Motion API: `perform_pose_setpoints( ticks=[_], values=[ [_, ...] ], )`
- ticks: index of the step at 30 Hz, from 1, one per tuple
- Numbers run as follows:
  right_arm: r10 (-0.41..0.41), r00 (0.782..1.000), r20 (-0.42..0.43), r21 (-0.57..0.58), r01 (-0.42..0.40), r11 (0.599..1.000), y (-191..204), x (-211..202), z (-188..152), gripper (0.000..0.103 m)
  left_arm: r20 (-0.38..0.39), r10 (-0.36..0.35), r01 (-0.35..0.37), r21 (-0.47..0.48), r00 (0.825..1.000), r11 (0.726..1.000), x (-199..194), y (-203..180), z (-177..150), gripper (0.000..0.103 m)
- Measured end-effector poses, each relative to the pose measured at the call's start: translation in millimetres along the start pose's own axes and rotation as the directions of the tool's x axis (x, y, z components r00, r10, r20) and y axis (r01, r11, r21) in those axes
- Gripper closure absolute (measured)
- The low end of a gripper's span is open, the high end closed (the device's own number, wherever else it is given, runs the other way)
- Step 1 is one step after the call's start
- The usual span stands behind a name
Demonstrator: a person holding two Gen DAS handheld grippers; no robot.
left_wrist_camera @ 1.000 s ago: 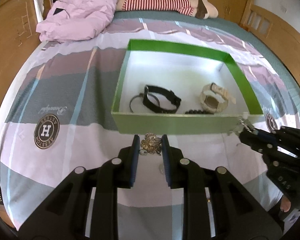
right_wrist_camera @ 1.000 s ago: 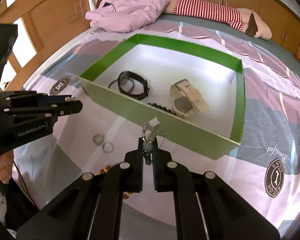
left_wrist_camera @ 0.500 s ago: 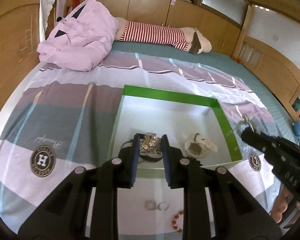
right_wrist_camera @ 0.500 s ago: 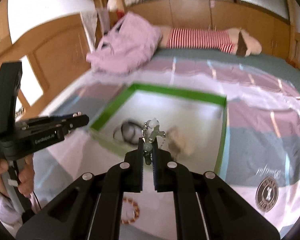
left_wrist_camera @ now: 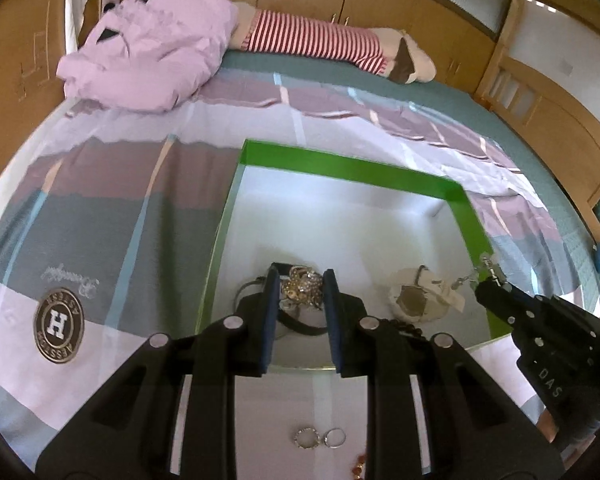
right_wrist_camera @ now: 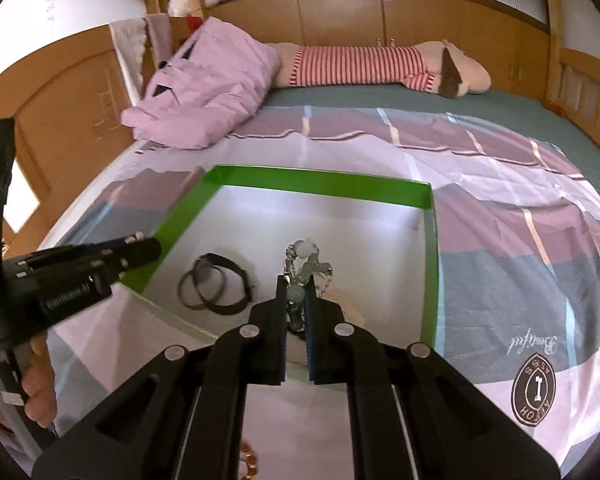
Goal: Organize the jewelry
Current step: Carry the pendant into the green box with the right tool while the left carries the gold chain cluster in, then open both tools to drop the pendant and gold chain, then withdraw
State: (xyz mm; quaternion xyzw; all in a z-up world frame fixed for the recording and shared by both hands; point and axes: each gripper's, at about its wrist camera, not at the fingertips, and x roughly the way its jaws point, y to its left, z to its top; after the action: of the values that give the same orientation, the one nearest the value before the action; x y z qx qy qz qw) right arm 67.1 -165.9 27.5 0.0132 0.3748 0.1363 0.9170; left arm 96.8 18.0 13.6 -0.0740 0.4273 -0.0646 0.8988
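Gold jewelry cluster (left_wrist_camera: 302, 285) pinched in left gripper (left_wrist_camera: 301, 286), above green box (left_wrist_camera: 352, 168) | right gripper (right_wrist_camera: 296, 295) clamps silver chain (right_wrist_camera: 306, 258) over box | lower inside walls, release clear of black bracelet (right_wrist_camera: 216, 288).

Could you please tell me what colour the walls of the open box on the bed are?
The box has bright green walls around a white floor, clearest in the right wrist view.

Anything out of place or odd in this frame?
Two rings and a beaded bracelet lie loose on the bedspread, outside the green box. Otherwise nothing stands out.
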Motion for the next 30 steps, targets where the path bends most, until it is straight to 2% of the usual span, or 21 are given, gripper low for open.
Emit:
perform_pose_setpoints(
  ticks=[3, 9, 10, 11, 13, 14, 18, 22, 23, 25, 27, 28, 30],
  values=[
    [-0.018, 1.0, -0.02, 0.01, 0.018, 1.0, -4.3, 8.7, -2.3, 0.096, -0.04, -0.028, 0.027, -0.021, 0.999, 0.999, 11.2, 4.3, -0.2, 0.081],
    [-0.027, 0.995, -0.092, 0.037, 0.031, 0.999, -9.6, 26.3, -7.8, 0.095, -0.102, -0.149, 0.143, -0.069, 0.984, 0.987, 22.5, 7.2, 1.1, 0.081],
    [-0.033, 0.994, -0.102, 0.031, 0.037, 0.999, -9.0, 28.0, -8.8, 0.091, -0.109, -0.166, 0.157, -0.08, 0.98, 0.984, 22.1, 7.9, 0.7, 0.079],
    [-0.036, 0.994, -0.106, 0.026, 0.039, 0.999, -8.2, 28.6, -10.3, 0.079, -0.112, -0.171, 0.162, -0.086, 0.979, 0.983, 21.6, 8.2, 0.7, 0.077],
    [-0.021, 0.995, -0.093, 0.034, 0.024, 0.999, -7.0, 24.4, -11.7, 0.062, -0.11, -0.181, 0.171, -0.097, 0.977, 0.981, 18.7, 8.6, 1.4, 0.075],
    [-0.018, 0.996, -0.082, 0.035, 0.021, 0.999, -6.2, 21.6, -11.2, 0.061, -0.107, -0.181, 0.17, -0.098, 0.978, 0.98, 14.9, 8.6, 2.0, 0.075],
    [0.008, 0.998, -0.062, 0.025, -0.007, 1.0, -3.4, 9.0, -8.4, 0.061, -0.117, -0.134, 0.127, -0.066, 0.984, 0.99, -9.9, 5.0, -0.1, 0.075],
    [0.132, 0.987, -0.09, -0.002, -0.133, 0.991, 8.1, -10.7, -16.1, 0.061, -0.129, -0.085, 0.084, -0.012, 0.988, 0.996, -30.5, 4.4, -17.7, 0.075],
    [0.165, 0.979, -0.117, -0.013, -0.167, 0.986, 14.3, -13.9, -22.5, 0.061, -0.167, -0.062, 0.062, -0.005, 0.984, 0.998, -28.5, 5.8, -27.1, 0.075],
    [0.167, 0.973, -0.16, -0.053, -0.178, 0.983, 26.8, -13.4, -35.7, 0.061, -0.229, -0.021, 0.025, 0.015, 0.973, 1.0, -21.0, 6.5, -42.3, 0.075],
    [0.126, 0.964, -0.234, -0.151, -0.164, 0.975, 43.0, -2.6, -56.2, 0.061, -0.274, 0.016, -0.004, 0.043, 0.961, 0.999, -13.0, 4.3, -59.5, 0.075],
    [0.112, 0.96, -0.258, -0.17, -0.159, 0.973, 45.2, 1.6, -62.4, 0.061, -0.297, 0.035, -0.018, 0.058, 0.954, 0.998, -8.4, 3.6, -65.4, 0.075],
    [0.088, 0.938, -0.336, -0.185, -0.158, 0.97, 47.9, 15.1, -79.9, 0.062, -0.329, 0.055, -0.029, 0.086, 0.943, 0.996, -0.2, -1.4, -75.9, 0.075]
  ],
)
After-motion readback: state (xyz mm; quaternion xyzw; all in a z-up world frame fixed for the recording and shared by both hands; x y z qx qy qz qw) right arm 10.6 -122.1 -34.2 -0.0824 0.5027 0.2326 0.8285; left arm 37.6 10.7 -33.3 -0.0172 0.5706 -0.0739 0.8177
